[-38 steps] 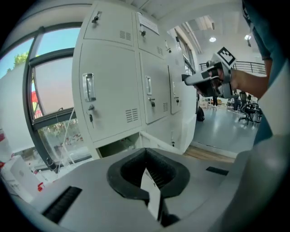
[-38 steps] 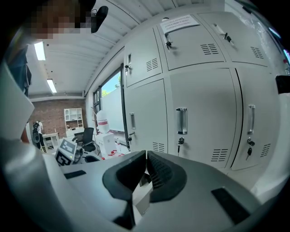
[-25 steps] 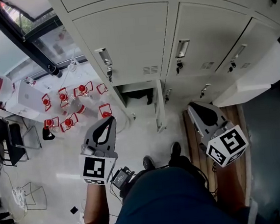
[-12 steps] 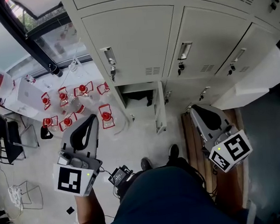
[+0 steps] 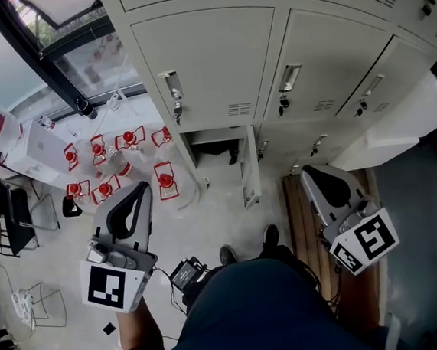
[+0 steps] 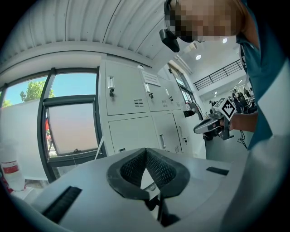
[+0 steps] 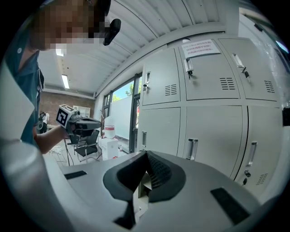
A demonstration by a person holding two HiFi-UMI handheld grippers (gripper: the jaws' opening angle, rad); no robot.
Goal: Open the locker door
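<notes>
A bank of pale grey lockers (image 5: 215, 63) faces me, each door with a recessed handle (image 5: 170, 86) and a key lock. A low locker door (image 5: 249, 171) stands ajar, with a dark compartment (image 5: 216, 149) behind it. My left gripper (image 5: 143, 188) hovers over the floor left of that door, shut and empty; in the left gripper view its pads (image 6: 146, 152) meet at the tip. My right gripper (image 5: 309, 171) hangs right of the door, well short of the lockers, shut (image 7: 146, 154) on nothing. Neither touches a locker.
Several red-capped bottles (image 5: 101, 168) stand on the floor at left, near a black window frame (image 5: 38, 57) and chairs (image 5: 15, 217). A wooden plank (image 5: 297, 209) lies under the right gripper. A white ledge (image 5: 398, 126) juts out at right. My shoes (image 5: 249, 248) are below the ajar door.
My left gripper has drawn back and to the left, away from the lockers. The right gripper has drifted slightly back. Both stay shut.
</notes>
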